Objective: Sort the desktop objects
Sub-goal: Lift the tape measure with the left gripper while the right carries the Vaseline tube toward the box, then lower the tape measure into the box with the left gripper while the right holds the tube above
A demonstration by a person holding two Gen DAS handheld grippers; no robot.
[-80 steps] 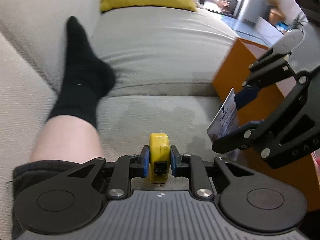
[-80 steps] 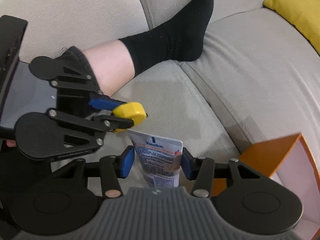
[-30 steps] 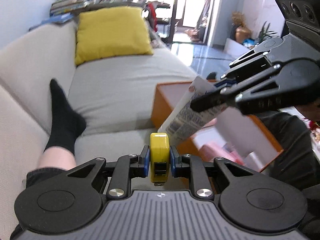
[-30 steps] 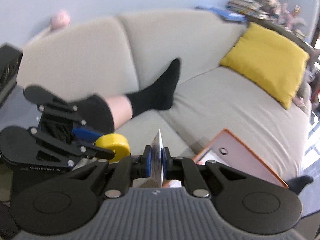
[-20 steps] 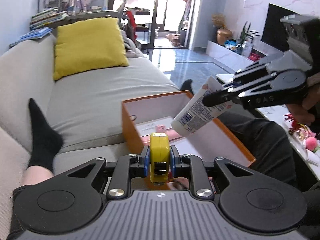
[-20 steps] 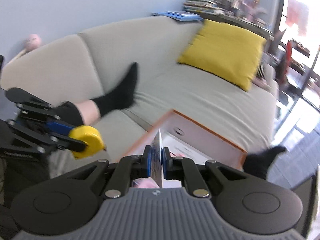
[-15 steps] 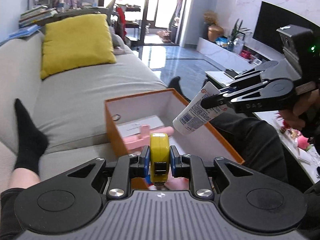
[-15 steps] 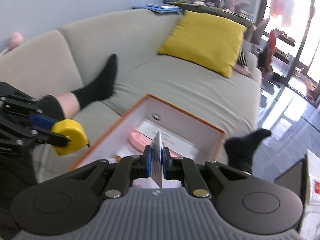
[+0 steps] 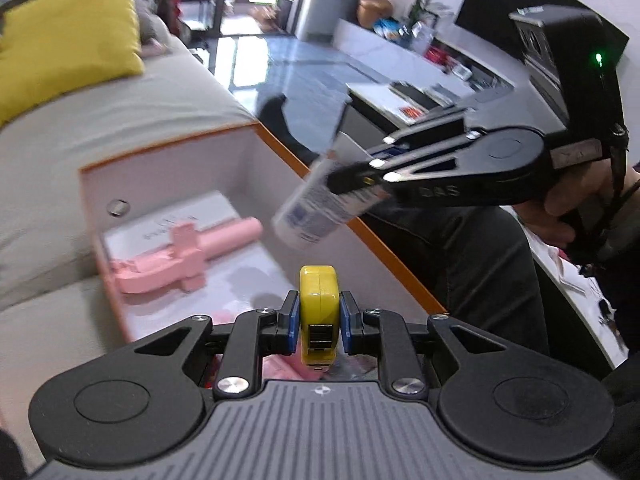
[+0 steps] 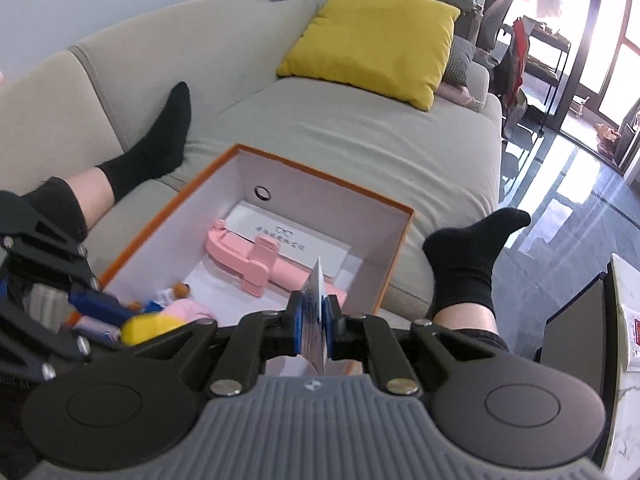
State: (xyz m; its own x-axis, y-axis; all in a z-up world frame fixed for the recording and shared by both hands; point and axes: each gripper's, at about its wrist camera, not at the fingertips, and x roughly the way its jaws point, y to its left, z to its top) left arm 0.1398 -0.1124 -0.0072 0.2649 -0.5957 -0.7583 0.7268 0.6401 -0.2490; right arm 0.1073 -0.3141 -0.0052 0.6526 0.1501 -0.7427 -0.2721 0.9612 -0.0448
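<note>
While both hands were over bare sofa cushion a sec ago, both views now look down into the orange box, so the carry is about done and release is what's left, I'd judge.

L wrist view, left to right: yellow cushion upper left; box interior centre-left w/ pink holder lying on a white card; left gripper bottom centre, jaws narrow and clamped on the yellow tape measure, now over the box's near end; right gripper coming in from the right edge, pinching the lotion tube, which hangs cap-down above the box's right wall. Tube is blurred.

R wrist view, left to right: left gripper at lower left w/ tape measure just above small toys in the box's near corner; pink holder mid-frame; right gripper bottom centre, jaws almost fully closed on the tube's flat crimped end; a socked foot right of the box.

Neither item is in the box yet.
</note>
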